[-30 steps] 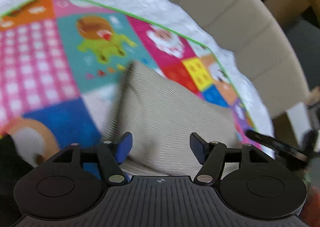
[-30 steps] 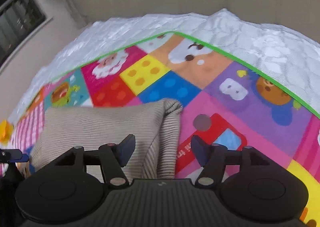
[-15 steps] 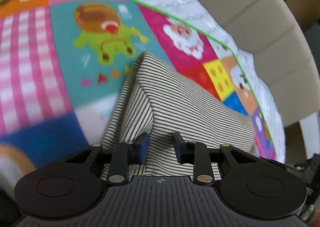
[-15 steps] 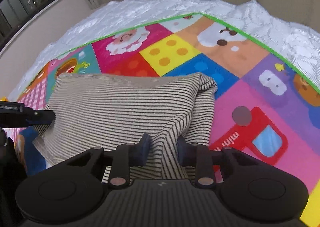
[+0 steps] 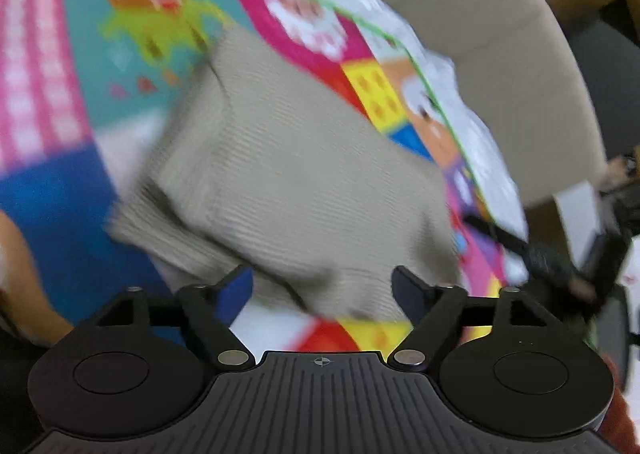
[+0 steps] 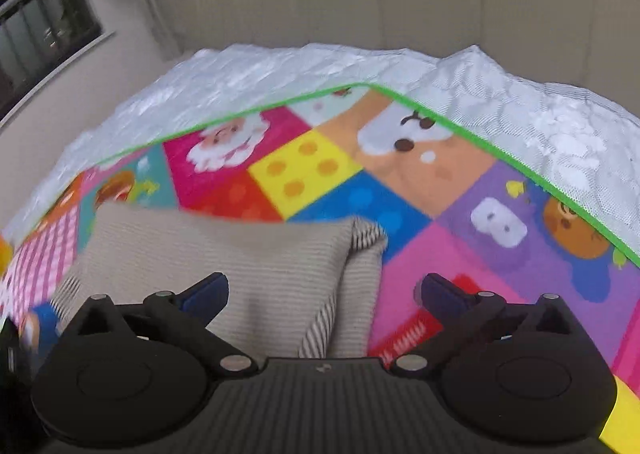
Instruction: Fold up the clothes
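The striped garment [image 6: 224, 266] lies folded into a thick rectangle on the colourful play mat [image 6: 460, 238], just ahead of both sets of jaws. The left gripper [image 5: 322, 286] has its jaws spread and opening, with the near edge of the bundle between the pads but not pinched. The right gripper [image 6: 324, 292] stands with its jaws opening at full width; the right-hand folded edge of the garment [image 5: 304, 182] sits between them, again without pad contact.

Several things could spoil the fold from here, in my judgement. The near left corner looks loose and uneven, with layers splaying below the top panel, so a sweep of the left jaws across it could drag one layer and open the stack. At the right edge, a doubled flap stands slightly proud; if the right jaws close there they may catch only the upper ply, and lifting would peel the fold apart. The left view is heavily blurred, so how neatly the layers sit cannot be told. The mat rests on a white quilted cover [image 6: 520, 102] and may ruck under a push.
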{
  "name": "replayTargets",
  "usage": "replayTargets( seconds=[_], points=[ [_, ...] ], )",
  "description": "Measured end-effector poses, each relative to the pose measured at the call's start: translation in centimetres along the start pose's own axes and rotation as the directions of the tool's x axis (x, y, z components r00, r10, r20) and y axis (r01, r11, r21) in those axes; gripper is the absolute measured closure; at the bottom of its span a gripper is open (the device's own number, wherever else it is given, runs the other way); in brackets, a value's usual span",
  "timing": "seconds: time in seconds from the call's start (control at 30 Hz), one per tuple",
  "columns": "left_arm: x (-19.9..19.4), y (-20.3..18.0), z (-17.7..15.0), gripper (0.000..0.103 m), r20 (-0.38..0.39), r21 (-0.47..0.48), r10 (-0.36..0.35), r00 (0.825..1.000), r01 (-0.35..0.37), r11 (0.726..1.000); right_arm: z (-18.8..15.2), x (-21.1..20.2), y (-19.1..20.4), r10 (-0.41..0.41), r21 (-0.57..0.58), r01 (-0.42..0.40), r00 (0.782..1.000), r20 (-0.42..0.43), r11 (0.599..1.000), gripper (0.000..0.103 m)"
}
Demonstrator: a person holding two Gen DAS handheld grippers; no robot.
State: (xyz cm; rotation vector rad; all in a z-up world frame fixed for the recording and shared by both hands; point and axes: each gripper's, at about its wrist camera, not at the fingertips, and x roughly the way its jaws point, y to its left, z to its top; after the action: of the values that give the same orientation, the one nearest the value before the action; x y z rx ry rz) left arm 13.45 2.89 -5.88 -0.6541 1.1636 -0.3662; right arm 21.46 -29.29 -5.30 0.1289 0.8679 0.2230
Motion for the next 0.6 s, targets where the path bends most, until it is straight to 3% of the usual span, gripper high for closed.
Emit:
replayTargets(
  seconds=[0.07, 0.17, 0.27, 0.37, 0.6],
  points=[
    [1.5, 0.2, -0.5, 0.017, -0.046, -0.034, -0.046, 0.998, 0.045, 0.998, 0.7, 1.1, 0.6, -0.040, -0.028, 0.040, 0.999, 0.023, 0.999, 0.000],
    [3.6, 0.9, -0.4, 0.020, -0.070, -0.071, -0.036, 0.997, 0.031, 0.997, 1.7, 3.5, 1.7, -0.115, -0.121, 0.119, 0.993, 0.041, 0.986, 0.000],
    [4.9, 1.8, 0.2, 0.026, -0.074, -0.113, -0.036, 0.997, 0.028, 0.993, 1.7, 6.1, 2.1, -0.172, -0.172, 0.170, 0.985, -0.002, 0.970, 0.000],
    [5.0, 2.6, 1.5, 0.042, -0.054, -0.142, -0.040, 0.998, 0.032, 0.989, 0.9, 7.2, 2.0, -0.187, -0.146, 0.177, 0.981, -0.053, 0.973, 0.000],
    [5.0, 2.7, 5.3, 0.043, -0.003, -0.095, 0.013, 1.000, -0.014, 0.995, -1.6, 5.6, 1.8, -0.107, 0.026, 0.112, 0.983, -0.151, 0.993, 0.000]
  ],
)
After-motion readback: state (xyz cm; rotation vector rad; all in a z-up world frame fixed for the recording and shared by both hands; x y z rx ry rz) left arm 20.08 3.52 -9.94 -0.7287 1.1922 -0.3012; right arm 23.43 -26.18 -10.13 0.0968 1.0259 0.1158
